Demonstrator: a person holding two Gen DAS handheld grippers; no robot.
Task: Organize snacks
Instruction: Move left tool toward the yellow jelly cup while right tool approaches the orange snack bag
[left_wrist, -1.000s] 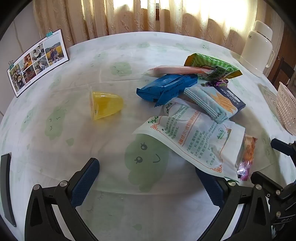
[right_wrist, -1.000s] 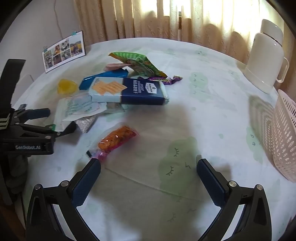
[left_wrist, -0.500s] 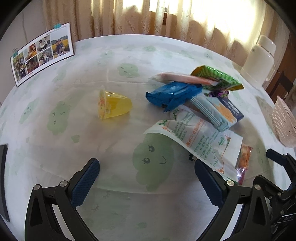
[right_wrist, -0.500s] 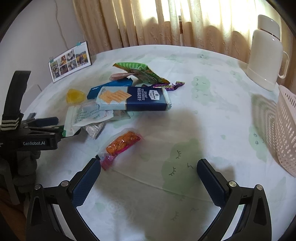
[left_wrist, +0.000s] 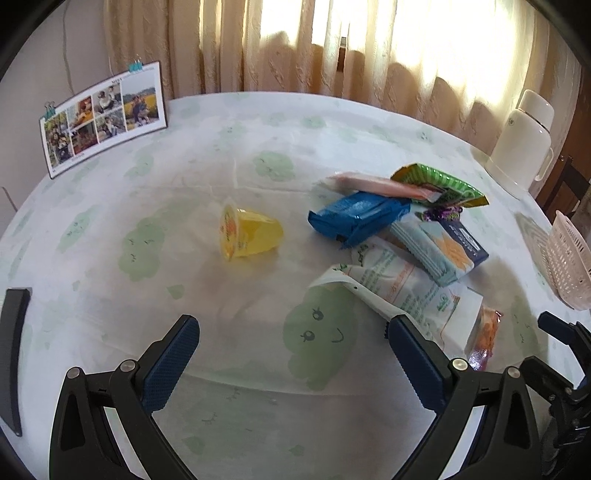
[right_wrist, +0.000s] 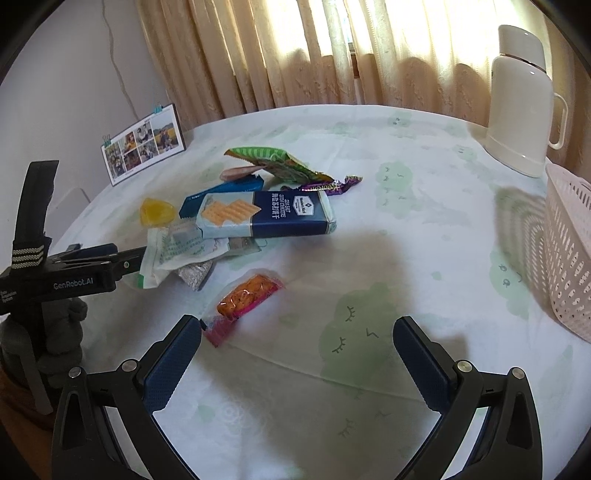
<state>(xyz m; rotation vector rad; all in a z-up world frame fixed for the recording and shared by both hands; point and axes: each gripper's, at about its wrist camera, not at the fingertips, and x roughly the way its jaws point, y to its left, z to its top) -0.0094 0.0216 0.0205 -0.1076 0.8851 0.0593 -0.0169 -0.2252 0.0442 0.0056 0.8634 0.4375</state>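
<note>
Snacks lie piled mid-table: a yellow jelly cup (left_wrist: 247, 232) on its side, a blue packet (left_wrist: 358, 214), a pink stick (left_wrist: 376, 184), a green bag (left_wrist: 439, 184), a cracker pack (right_wrist: 266, 214), a purple candy (right_wrist: 328, 186), a white pouch (left_wrist: 399, 291) and an orange snack packet (right_wrist: 247, 295). My left gripper (left_wrist: 291, 343) is open above bare cloth, its right finger at the pouch's curled near edge. The right gripper (right_wrist: 295, 343) also stands open, low over the cloth, and the orange packet lies just beyond its left finger.
A pink perforated basket (right_wrist: 569, 251) stands at the right table edge, with a white thermos jug (right_wrist: 521, 103) behind it. A clipped photo card (left_wrist: 103, 118) leans at the far left. Curtains hang behind the round table (right_wrist: 424, 229).
Both views have tilted up and pulled back, showing more curtain. The white pouch's near edge now curls up beside my left gripper's right finger. Both grippers stay open.
</note>
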